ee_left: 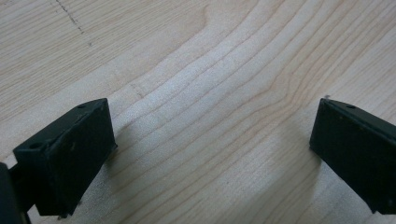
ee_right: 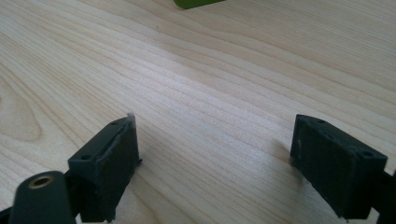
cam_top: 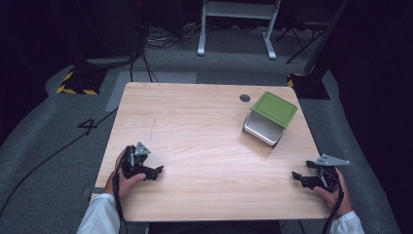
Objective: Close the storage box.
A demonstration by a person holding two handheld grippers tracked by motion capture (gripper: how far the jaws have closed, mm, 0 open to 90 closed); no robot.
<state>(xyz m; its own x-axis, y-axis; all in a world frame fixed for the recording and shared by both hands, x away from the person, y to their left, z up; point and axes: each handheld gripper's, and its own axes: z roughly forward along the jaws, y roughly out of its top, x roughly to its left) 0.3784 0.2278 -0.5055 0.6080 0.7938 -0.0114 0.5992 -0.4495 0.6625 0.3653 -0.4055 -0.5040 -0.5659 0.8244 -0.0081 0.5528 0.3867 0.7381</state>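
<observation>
Item: green-lidded box point(cam_top: 270, 117), a white container with a green lid, tilted on its side toward the table's near edge, lying at the far right of the wooden table point(cam_top: 195, 126); a small dark round grommet point(cam_top: 245, 98) sat just beside the box, on its far left

Left gripper point(cam_top: 157, 171): held in the person's left hand point(cam_top: 127, 181) at the near left of the table, well apart from the box; jaws spread wide with bare wood grain between them, as the left gripper view confirmed point(ee_left: 212, 154); nothing held

Right gripper point(cam_top: 298, 178): held in the person's right hand point(cam_top: 336, 191) at the near right corner, nearer to the box than the left one yet apart from it, with open table between; jaws likewise stood wide apart and empty in the right gripper view point(ee_right: 215, 158), where a sliver of the box's green lid point(ee_right: 198, 3) showed at the top edge, ahead of the jaws

Step in hand, as judged: the start of the work, both tools resting low at the near edge, the box untouched

Next move, as judged: a reach away from the near edge by the right gripper toward the box, jaws kept wide enough to straddle a wall or the lid's edge; the tilt of the box called for an angled approach, and perhaps for the left gripper to cross over and steady the white body
</observation>
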